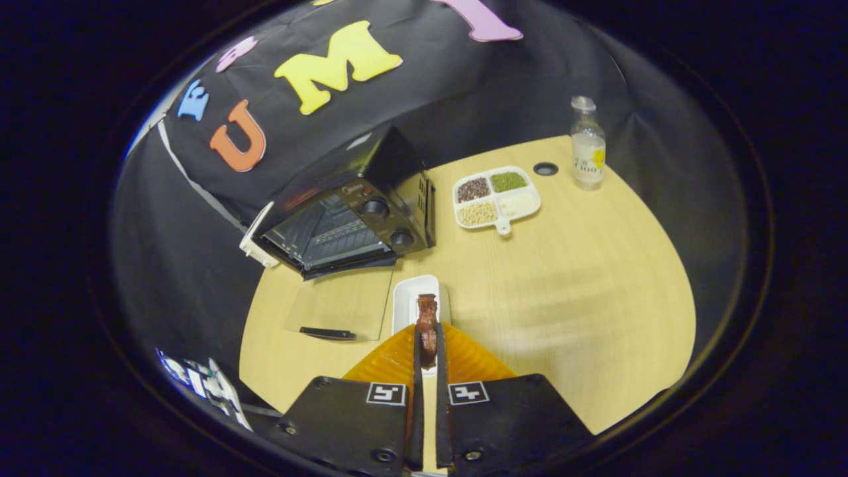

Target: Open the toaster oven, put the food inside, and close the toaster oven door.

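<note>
While the gripper [428, 348] is clamped on a piece of food [427, 328], the toaster oven [344, 222] stands with its door [339, 306] open.

The food is a dark reddish-brown, glossy and lumpy strip, like a piece of cooked meat; it stands upright between the two fingers, both pressing on its sides, with its upper end rising past the fingertips. Just beyond it lies a small white rectangular dish [409, 301] on the light wooden table [563, 298]. The black toaster oven is beyond the fingers and to their left, with two knobs on its front; its glass door lies flat on the table, handle toward the gripper. Further away, to the right, are a white divided tray [497, 197] with beans and grains and a clear bottle [587, 146].
</note>
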The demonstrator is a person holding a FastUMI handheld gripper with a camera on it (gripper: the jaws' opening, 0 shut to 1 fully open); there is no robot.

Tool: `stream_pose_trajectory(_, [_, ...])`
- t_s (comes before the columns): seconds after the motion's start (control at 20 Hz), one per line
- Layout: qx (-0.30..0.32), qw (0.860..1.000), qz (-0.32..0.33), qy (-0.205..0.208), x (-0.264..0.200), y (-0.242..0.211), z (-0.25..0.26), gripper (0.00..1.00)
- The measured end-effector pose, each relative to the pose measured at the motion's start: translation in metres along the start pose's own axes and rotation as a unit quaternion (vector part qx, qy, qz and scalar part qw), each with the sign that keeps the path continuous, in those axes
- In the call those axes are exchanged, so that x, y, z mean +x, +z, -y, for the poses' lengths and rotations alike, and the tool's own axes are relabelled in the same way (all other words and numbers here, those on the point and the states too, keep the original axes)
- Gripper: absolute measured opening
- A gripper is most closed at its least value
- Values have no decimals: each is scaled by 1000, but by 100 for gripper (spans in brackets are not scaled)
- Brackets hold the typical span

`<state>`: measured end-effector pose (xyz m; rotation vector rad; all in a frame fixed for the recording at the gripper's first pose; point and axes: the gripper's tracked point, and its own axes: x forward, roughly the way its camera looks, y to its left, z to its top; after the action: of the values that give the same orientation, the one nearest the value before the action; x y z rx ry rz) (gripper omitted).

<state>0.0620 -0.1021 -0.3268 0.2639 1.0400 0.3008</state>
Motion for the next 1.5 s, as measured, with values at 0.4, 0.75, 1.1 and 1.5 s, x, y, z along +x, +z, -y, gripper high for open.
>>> stream_pose_trajectory(0.4, [-97,992,82,-12,-53,15,-84,10])
stream_pose_trajectory(0.75, [-126,978,165,-5,-56,12,-150,10])
stream_pose_trajectory(1.1, [-176,956,232,-37,-14,26,-191,10])
stream_pose_trajectory(1.5, [-130,967,219,-30,70,35,-203,10])
